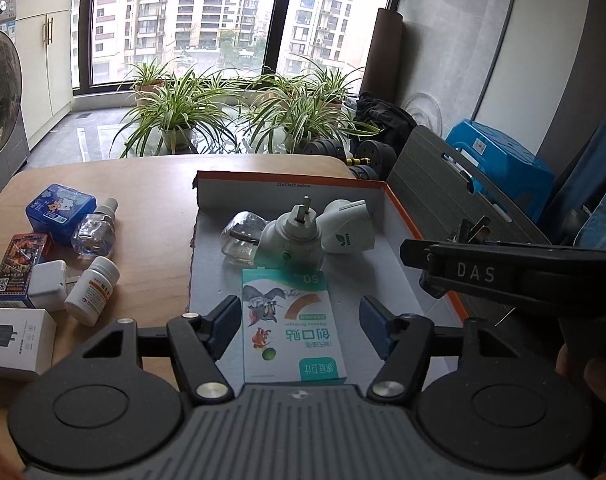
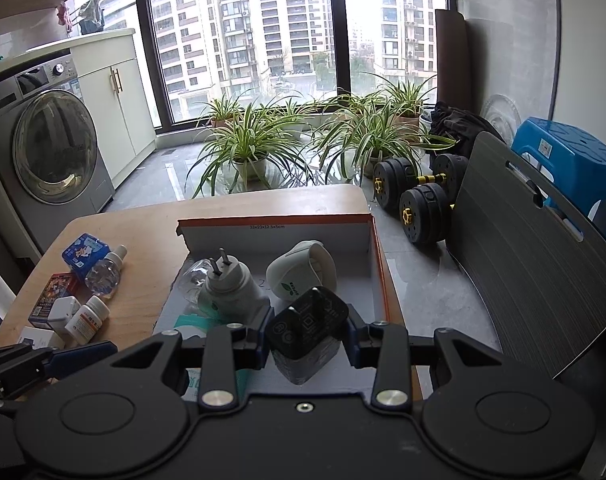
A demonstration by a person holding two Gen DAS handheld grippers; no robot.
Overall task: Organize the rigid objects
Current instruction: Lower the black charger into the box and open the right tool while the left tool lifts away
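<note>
A shallow cardboard box (image 1: 407,216) (image 2: 377,264) stands on the wooden table (image 1: 143,196). In it lie a green-and-white bandage box (image 1: 291,320), a plug-in vaporizer with clear bottle (image 1: 287,236) (image 2: 227,284) and a white plug-in device (image 1: 347,226) (image 2: 303,270). My left gripper (image 1: 299,330) is open, its fingers either side of the bandage box. My right gripper (image 2: 307,336) is shut on a black charger plug (image 2: 307,332), held above the box's near part; it also shows at the right of the left wrist view (image 1: 475,256).
Left of the box lie a blue tin (image 1: 59,210), a clear refill bottle (image 1: 95,230), a card box (image 1: 21,268), a white adapter (image 1: 49,284), a pill bottle (image 1: 93,290) and a white charger carton (image 1: 17,342). A grey chair back (image 2: 535,256) stands right; dumbbells (image 2: 415,200) and plants behind.
</note>
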